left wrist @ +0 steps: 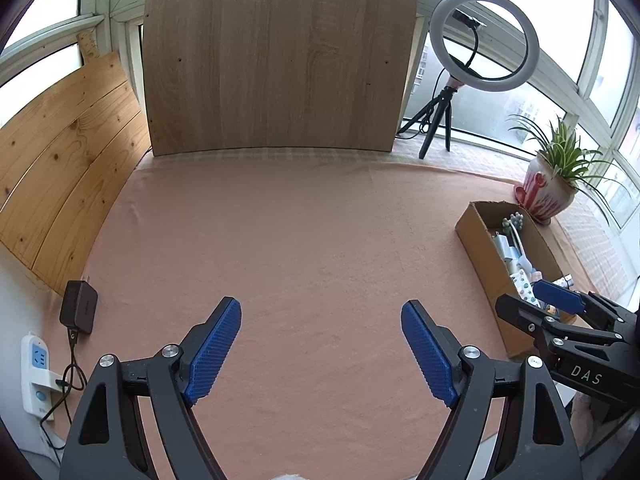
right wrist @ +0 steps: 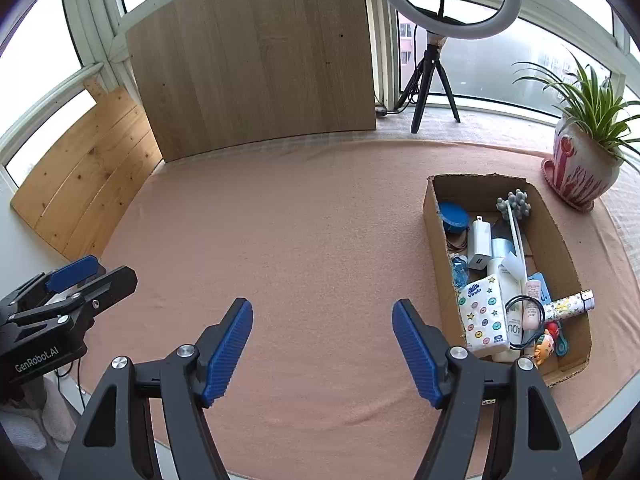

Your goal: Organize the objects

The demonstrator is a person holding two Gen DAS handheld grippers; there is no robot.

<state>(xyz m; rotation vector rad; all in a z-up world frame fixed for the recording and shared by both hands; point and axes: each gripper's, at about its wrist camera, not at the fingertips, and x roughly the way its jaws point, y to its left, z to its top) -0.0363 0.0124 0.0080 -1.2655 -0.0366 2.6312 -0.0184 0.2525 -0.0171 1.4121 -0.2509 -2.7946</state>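
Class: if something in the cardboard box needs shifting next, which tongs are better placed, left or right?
Probably right: the right tongs hang open beside the cardboard box; the left tongs are farther off.

In the left wrist view the right hand-held gripper (left wrist: 560, 300) hid the near end of the box (left wrist: 476, 236), and its far wall concealed part of the contents. The ring light (right wrist: 448, 20) was cut off by the right view's top edge. Print on the tissue pack (right wrist: 482, 316) was too small to read.
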